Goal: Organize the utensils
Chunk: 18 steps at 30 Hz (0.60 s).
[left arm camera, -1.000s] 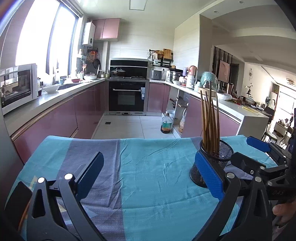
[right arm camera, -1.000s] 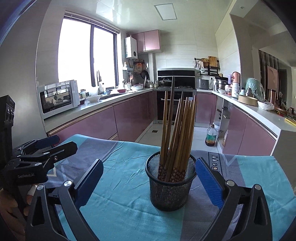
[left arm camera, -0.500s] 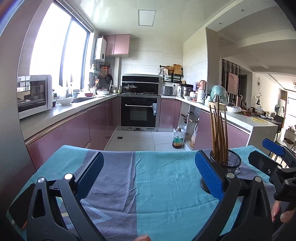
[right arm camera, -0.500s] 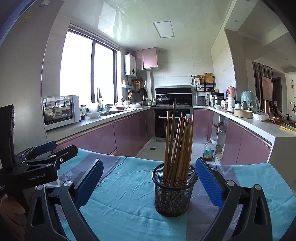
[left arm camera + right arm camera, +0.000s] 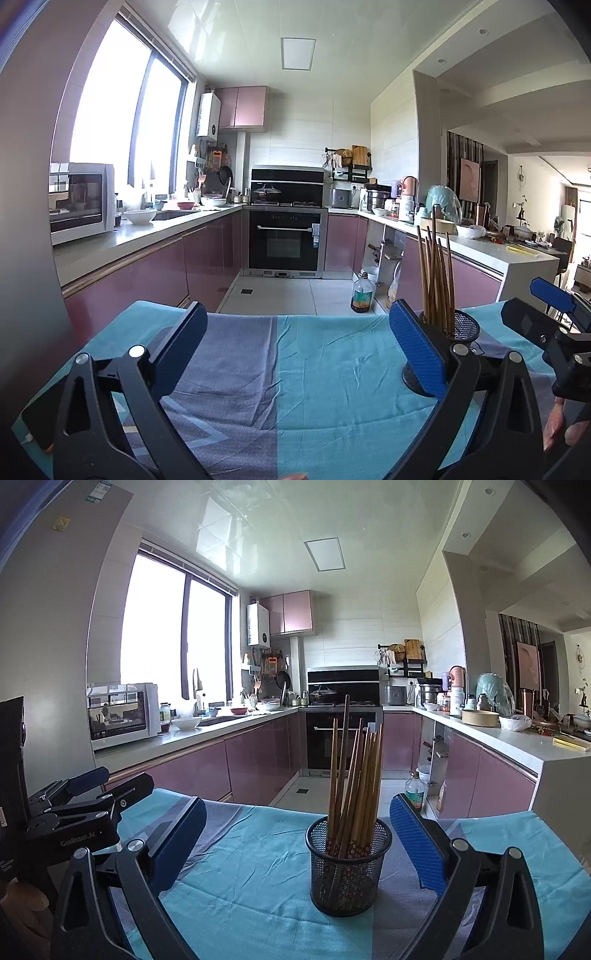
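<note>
Right gripper (image 5: 295, 845): jaws spread wide, nothing held, blue pads either side of the mesh cup (image 5: 349, 864) w/o touching it. Cup stands upright on the teal cloth (image 5: 240, 849), dead centre of the right wrist view, twd 12 o'clock from the gripper. Chopsticks (image 5: 354, 775) bundled in it, tips up, leaning slightly, one darker stick taller than the rest.

Left gripper (image 5: 295, 354): also wide open, empty, over the cloth's grey stripe (image 5: 236, 362). In the left wrist view the cup (image 5: 465, 326) sits at approx 2 o'clock, partly hidden behind the rt blue pad (image 5: 415, 350); right gripper (image 5: 546, 314) at 3 o'clock beyond it.

Bkgd: oven (image 5: 286, 240) at 12 o'clock, microwave (image 5: 79, 203) at 10, oil bottle (image 5: 362, 293) on the floor.
</note>
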Available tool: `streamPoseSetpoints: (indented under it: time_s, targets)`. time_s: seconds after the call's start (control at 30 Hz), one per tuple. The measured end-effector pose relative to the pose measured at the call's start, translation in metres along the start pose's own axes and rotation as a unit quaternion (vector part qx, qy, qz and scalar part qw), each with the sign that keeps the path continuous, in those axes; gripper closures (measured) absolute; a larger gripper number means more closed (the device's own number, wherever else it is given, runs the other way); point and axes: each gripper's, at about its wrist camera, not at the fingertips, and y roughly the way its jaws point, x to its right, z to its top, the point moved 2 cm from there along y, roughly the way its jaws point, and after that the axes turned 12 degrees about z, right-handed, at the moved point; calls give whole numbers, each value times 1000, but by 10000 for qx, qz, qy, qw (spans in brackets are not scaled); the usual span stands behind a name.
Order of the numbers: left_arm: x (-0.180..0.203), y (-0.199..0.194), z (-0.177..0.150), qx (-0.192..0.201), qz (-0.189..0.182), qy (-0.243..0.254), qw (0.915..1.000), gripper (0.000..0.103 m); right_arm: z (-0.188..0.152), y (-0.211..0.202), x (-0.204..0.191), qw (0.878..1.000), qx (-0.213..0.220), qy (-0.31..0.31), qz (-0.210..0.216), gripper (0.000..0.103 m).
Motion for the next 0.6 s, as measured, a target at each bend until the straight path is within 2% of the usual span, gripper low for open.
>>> streamPoseSetpoints:
  time_s: [0.6]
  targets:
    - [-2, -13, 5, 112, -106, -88, 9998, 6, -3, 1, -2, 10000, -3, 68, 54, 7]
